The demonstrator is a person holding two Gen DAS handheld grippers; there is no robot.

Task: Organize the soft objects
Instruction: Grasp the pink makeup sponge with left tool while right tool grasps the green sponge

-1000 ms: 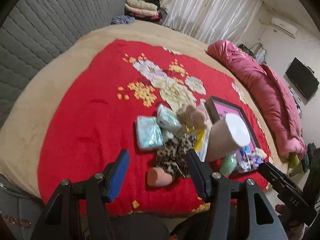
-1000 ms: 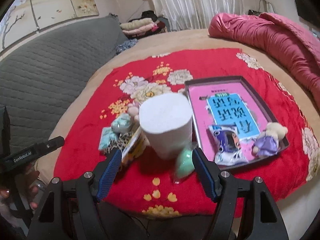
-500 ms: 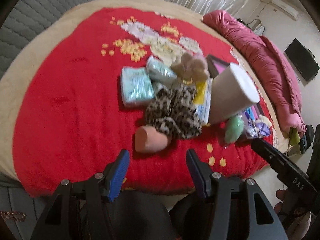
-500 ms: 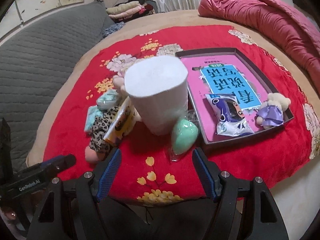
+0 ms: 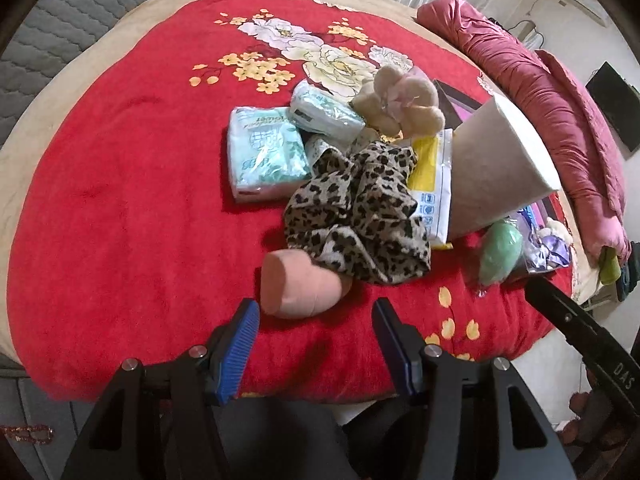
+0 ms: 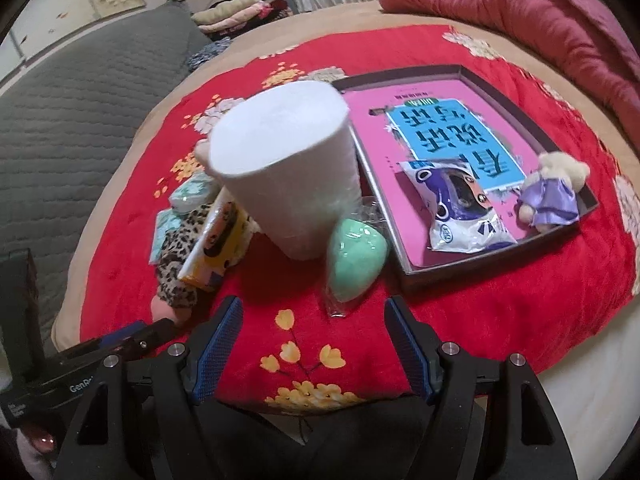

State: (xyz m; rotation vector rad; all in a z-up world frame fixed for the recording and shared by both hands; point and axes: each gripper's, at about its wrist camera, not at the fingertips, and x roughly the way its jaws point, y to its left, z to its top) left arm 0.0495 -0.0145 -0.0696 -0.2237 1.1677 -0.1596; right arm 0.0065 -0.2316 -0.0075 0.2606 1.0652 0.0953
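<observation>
Both the left gripper [image 5: 314, 334] and right gripper [image 6: 314, 338] hang spread and empty just short of the white paper roll [image 6: 286, 168], pink sponge [image 5: 300, 288] beside the left one.

A pink quilt [image 6: 540, 20] lies bunched along the bed's far edge, a grey quilted cover [image 6: 72, 112] opposite.
</observation>
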